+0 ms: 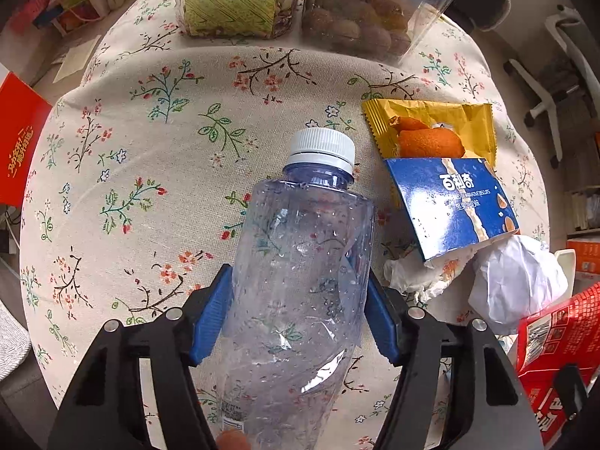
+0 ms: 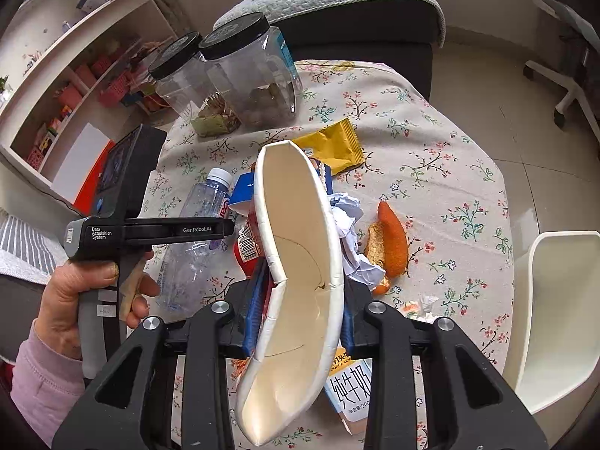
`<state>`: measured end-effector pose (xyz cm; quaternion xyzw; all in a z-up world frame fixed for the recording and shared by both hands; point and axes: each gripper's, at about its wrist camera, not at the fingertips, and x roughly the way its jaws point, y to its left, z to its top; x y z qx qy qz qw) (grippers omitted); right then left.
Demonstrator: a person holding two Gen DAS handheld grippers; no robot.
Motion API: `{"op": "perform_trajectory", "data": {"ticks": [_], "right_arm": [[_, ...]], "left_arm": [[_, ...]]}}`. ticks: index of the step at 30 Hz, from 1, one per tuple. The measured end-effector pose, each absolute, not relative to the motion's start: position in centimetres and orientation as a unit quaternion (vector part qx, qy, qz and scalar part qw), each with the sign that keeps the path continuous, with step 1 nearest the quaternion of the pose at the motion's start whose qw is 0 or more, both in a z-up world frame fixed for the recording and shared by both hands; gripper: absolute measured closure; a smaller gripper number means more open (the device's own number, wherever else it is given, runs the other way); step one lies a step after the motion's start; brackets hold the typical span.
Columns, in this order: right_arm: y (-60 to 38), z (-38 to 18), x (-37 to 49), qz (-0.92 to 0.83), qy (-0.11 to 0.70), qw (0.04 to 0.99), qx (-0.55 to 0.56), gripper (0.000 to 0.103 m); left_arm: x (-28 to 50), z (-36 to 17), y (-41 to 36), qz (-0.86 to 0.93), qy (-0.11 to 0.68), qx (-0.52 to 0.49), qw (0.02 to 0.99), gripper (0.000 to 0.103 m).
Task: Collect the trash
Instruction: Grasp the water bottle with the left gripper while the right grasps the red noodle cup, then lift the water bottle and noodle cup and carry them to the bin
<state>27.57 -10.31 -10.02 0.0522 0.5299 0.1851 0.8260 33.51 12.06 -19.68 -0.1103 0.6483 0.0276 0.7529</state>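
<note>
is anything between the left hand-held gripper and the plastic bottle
Nothing visible. The left hand-held gripper has the plastic bottle directly between its blue pads, which sit against its sides. The blue snack box and crumpled paper lie off to one side.

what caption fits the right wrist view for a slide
Right tool grips a squashed paper cup above a flowered tablecloth strewn with orange peel and wrappers.

Bright, soft daylight in both views, with no dark hard shadows on the tablecloth (image 1: 157, 172). Small shiny spots on the clear bottle (image 1: 300, 281) and the jars (image 2: 247, 75). Sharp in the middle, a bit fuzzy up close. Bent and stretched near the edges, with black corners all round.
</note>
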Motion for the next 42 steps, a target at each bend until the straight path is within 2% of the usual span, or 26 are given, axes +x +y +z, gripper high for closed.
{"op": "perform_trajectory", "data": {"ticks": [7, 14, 20, 30, 37, 42], "right_arm": [[-9.8, -8.8, 28.2, 0.191, 0.498, 0.843, 0.071, 0.072], [-9.3, -6.6, 28.2, 0.197, 0.439, 0.872, 0.089, 0.072], [-9.6, -4.5, 27.6, 0.188, 0.369, 0.906, 0.090, 0.072], [-10.5, -2.5, 26.3, 0.159, 0.292, 0.941, 0.071, 0.071], [-11.0, -2.0, 25.7, 0.145, 0.268, 0.951, 0.059, 0.071], [-11.4, -1.6, 25.3, 0.135, 0.252, 0.957, 0.045, 0.071]], "left_arm": [[32.2, -16.7, 14.6, 0.053, 0.595, -0.131, 0.792, 0.040], [30.0, -11.6, 15.8, 0.068, 0.507, -0.144, 0.847, 0.040], [28.4, -6.8, 14.6, 0.094, 0.411, -0.112, 0.900, 0.040], [24.4, -2.5, 11.5, 0.149, 0.281, -0.084, 0.944, 0.040], [22.8, -0.8, 9.7, 0.164, 0.231, -0.067, 0.957, 0.039], [22.7, -0.1, 8.7, 0.157, 0.222, -0.068, 0.960, 0.039]]}}
